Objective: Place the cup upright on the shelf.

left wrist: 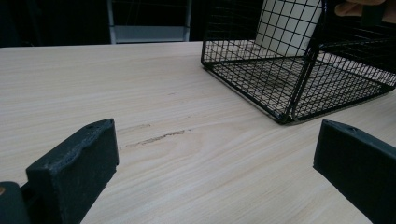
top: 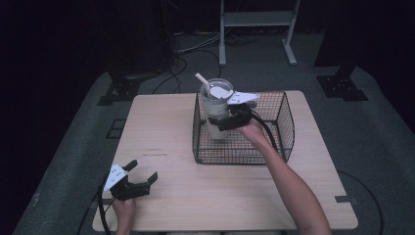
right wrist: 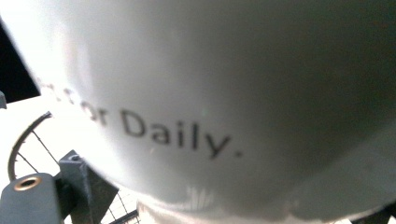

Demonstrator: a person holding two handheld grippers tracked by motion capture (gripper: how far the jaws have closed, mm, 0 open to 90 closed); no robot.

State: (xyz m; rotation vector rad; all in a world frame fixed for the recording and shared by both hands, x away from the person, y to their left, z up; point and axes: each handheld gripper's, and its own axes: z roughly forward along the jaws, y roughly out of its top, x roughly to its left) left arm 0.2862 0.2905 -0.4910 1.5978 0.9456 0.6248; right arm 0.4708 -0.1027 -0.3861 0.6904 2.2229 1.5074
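At the near left corner of the desk (top: 166, 127), the left hand-held gripper (top: 145, 172) rests low over the wood with its jaws spread wide and nothing between them; in the left gripper view the two black jaws frame bare wood grain, with the wire basket (left wrist: 299, 79) well ahead of them. Right of the middle, toward the far edge, that black wire basket (top: 286, 122) sits on the desk. In its far left corner is a white plastic cup (top: 215, 105) with a clear lid and a white straw (top: 201, 80), held upright, its top above the basket's rim. The right hand-held gripper (top: 222, 122) pinches the cup from the right side. In the right gripper view the cup's white wall (right wrist: 233, 84) sits very close, printed with the word "Daily."
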